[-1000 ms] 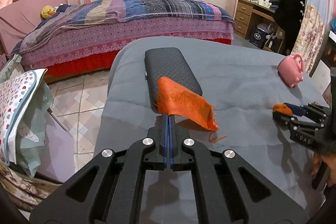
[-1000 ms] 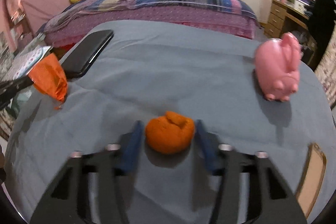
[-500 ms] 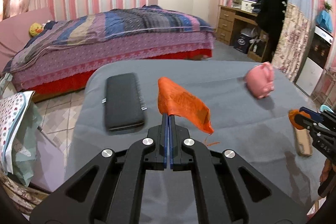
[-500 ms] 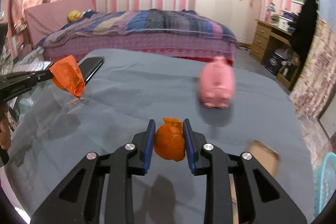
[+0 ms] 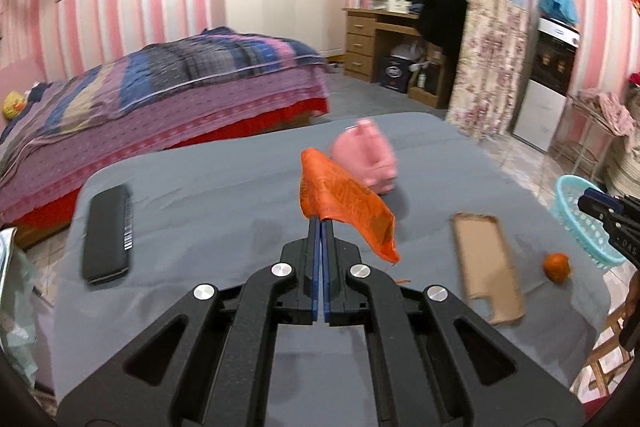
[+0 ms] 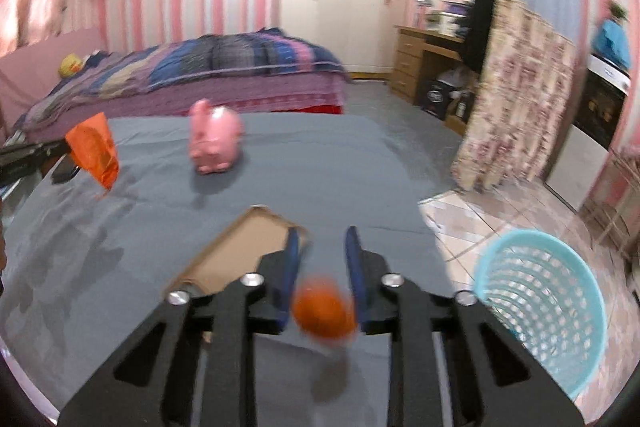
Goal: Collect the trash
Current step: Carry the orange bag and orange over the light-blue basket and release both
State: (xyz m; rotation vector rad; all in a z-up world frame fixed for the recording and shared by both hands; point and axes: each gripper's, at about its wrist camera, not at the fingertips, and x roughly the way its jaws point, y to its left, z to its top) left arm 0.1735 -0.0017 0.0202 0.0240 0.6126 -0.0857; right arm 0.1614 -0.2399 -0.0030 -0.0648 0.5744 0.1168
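Orange wrapper [image 5: 344, 203] pinched in left jaws; right jaws closing, bare, over orange ball [image 5: 557, 266] near basket [image 6: 560, 307].

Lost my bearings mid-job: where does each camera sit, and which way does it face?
Left wrist: on left gripper, shut on orange plastic wrapper; faces grey-clothed table, bed.
Right wrist: on right gripper, jaws closing, nothing between; faces table, turquoise plastic basket.
Shared: wrapper, pink plastic piggy bank, small orange crumpled ball, each other's gripper.

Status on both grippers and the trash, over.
Left gripper shut on orange wrapper. Right gripper: jaws closing on nothing; orange ball loose below. Blue basket right, nothing blocking.
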